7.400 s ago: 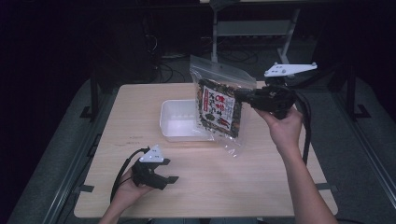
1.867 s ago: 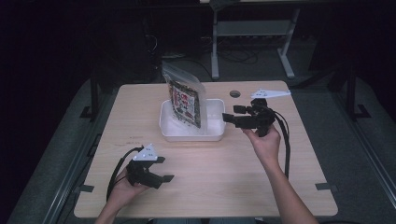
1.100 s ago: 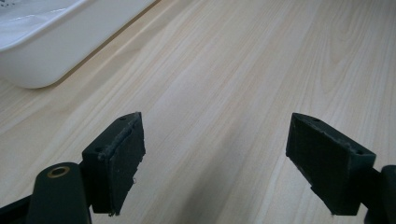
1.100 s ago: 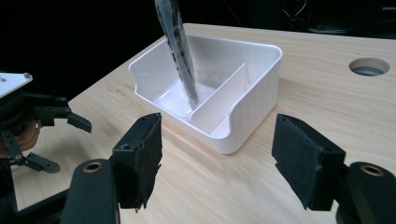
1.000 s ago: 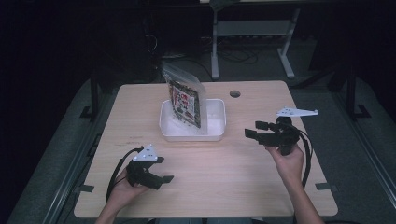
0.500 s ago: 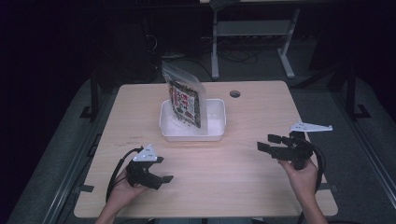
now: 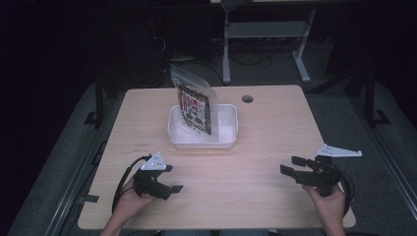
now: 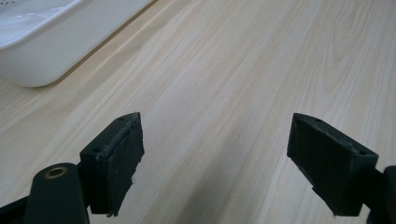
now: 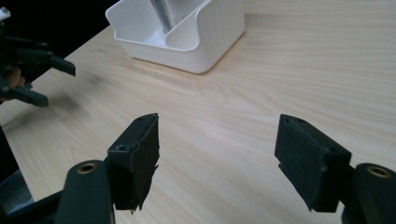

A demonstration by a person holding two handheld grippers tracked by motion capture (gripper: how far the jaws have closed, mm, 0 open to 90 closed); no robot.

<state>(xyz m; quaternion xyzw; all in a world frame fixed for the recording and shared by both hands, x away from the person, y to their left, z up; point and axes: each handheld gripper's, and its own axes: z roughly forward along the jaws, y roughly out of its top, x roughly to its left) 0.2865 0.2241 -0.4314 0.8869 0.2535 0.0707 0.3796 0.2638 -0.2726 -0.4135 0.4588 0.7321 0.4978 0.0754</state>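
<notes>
Bag (image 7: 195,105) stands upright in the tray (image 7: 223,140), leaning on its wall; both grippers, left (image 7: 169,182) and right (image 7: 290,166), rest near the tabletop (image 7: 275,123) edge, fingers apart, empty.

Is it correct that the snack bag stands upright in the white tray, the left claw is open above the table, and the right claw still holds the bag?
Not fully. The snack bag does stand in the white tray and the left claw is open, but the right claw holds nothing. The high view shows it open near the table's right front, far from the bag; the right gripper view shows bare wood between its jaws.
</notes>
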